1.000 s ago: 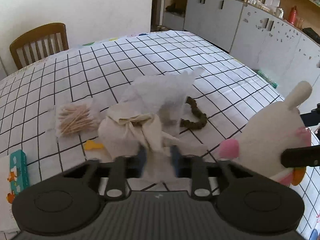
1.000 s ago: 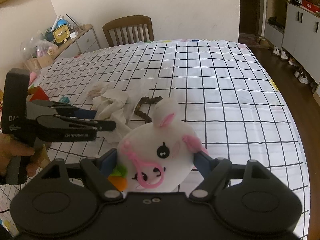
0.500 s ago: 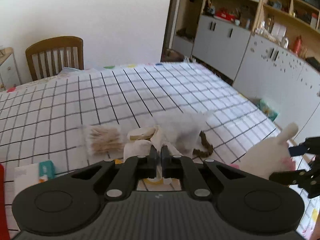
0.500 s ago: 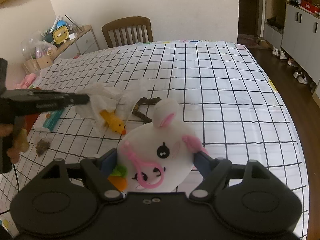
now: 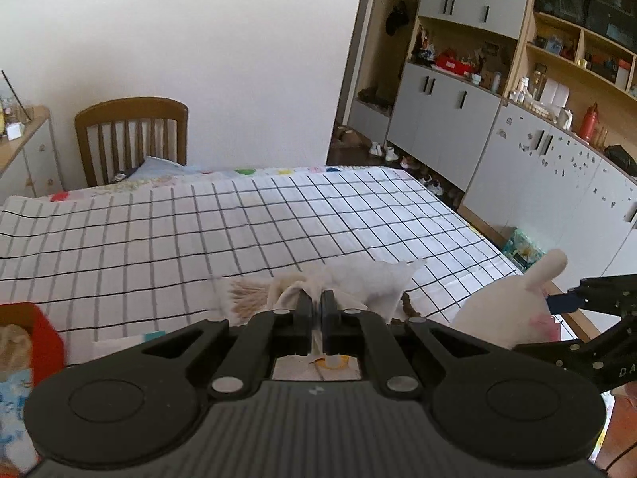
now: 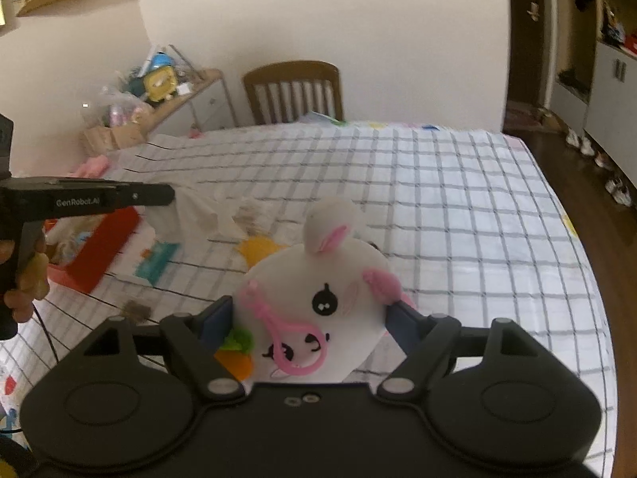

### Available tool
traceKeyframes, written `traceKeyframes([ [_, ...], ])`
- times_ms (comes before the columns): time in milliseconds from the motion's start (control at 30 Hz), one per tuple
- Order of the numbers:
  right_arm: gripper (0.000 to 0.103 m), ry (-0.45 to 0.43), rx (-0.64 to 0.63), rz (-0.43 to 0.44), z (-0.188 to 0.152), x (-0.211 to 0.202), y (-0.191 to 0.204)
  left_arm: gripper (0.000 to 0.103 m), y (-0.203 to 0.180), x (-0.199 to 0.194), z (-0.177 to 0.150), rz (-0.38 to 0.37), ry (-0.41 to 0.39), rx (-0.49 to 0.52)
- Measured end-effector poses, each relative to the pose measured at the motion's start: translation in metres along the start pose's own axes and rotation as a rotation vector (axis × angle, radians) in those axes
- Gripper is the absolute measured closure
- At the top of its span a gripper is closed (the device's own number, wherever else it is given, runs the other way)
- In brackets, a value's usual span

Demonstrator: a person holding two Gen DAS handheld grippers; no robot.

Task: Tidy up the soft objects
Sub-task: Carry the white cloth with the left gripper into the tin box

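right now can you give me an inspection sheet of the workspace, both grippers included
surface: table under a white cloth with a black grid
job's things: white cloth lifted off the table; bunny plush
clutter: red box, teal pack, yellow toy, cotton swabs
grippers: left gripper shut on the cloth; right gripper shut on the plush
cables: thin black cable below the left hand
surroundings: wooden chair at the far end, grey cabinets, shoes on the floor
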State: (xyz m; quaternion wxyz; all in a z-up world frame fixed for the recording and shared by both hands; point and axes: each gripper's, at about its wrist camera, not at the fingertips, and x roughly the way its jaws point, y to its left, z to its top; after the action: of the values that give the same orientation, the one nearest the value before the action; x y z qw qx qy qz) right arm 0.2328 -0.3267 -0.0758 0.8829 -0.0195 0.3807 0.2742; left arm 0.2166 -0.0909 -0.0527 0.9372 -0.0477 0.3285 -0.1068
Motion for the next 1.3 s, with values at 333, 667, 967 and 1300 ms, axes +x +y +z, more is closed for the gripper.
traceKeyframes([
  [333, 0.023, -0.016, -0.087, 0.074, 0.029, 0.019, 0.069, 0.099, 0.052, -0.056, -0.001, 0.035, -0.051, -0.032],
  [667, 0.023, -0.025, -0.180, 0.145, 0.057, 0.048, 0.152, 0.099, 0.126, -0.099, -0.003, 0.104, -0.072, -0.056],
  [967, 0.022, 0.044, -0.132, 0.050, 0.050, 0.074, 0.151, 0.099, 0.185, -0.119, -0.007, 0.172, -0.058, -0.061],
  [1300, 0.022, 0.108, 0.056, -0.221, 0.012, 0.078, 0.067, 0.099, 0.239, -0.090, -0.025, 0.269, 0.038, -0.062],
])
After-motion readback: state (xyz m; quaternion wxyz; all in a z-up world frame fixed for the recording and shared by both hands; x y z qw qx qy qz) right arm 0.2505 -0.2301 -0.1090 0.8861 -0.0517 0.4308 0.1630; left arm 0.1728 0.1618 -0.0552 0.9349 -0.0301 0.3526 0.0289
